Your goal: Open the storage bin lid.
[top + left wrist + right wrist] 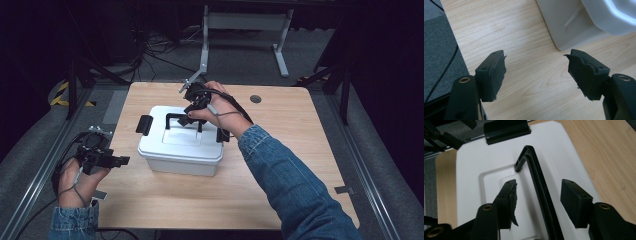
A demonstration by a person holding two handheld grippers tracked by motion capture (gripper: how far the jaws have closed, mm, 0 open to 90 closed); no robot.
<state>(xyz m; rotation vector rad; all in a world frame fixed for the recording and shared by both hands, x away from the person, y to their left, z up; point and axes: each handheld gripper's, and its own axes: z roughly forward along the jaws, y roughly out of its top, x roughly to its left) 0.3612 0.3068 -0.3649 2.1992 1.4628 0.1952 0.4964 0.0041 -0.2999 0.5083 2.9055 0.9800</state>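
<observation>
a white box (180, 147) with a lid (182, 135) sits near the middle of the wooden surface (280, 165), a little toward 9 o'clock. the lid has a black handle (185, 118) raised upright across its recessed centre and a black latch (144, 124) at its 9 o'clock end; another latch (223, 135) sits at the 3 o'clock end, partly behind the wrist. the right gripper (192, 114) reaches over the lid from 3 o'clock, its hand (220, 107) in a denim sleeve (290, 185). in the right gripper view the gripper (537, 195) has its fingers (506, 195) open, one on each side of the handle (537, 192), with a gap to the bar on both sides, so they straddle it without clamping; the white lid (564, 152) lies below and the far latch (506, 130) shows at 12 o'clock. the left gripper (120, 161) is held low at the 8 o'clock edge of the surface, apart from the box, pointing toward 3 o'clock. in the left gripper view that gripper (536, 70) has its fingers (494, 72) wide open with nothing between them, over bare wood (524, 50), and a corner of the box (569, 25) shows at 1 o'clock.
</observation>
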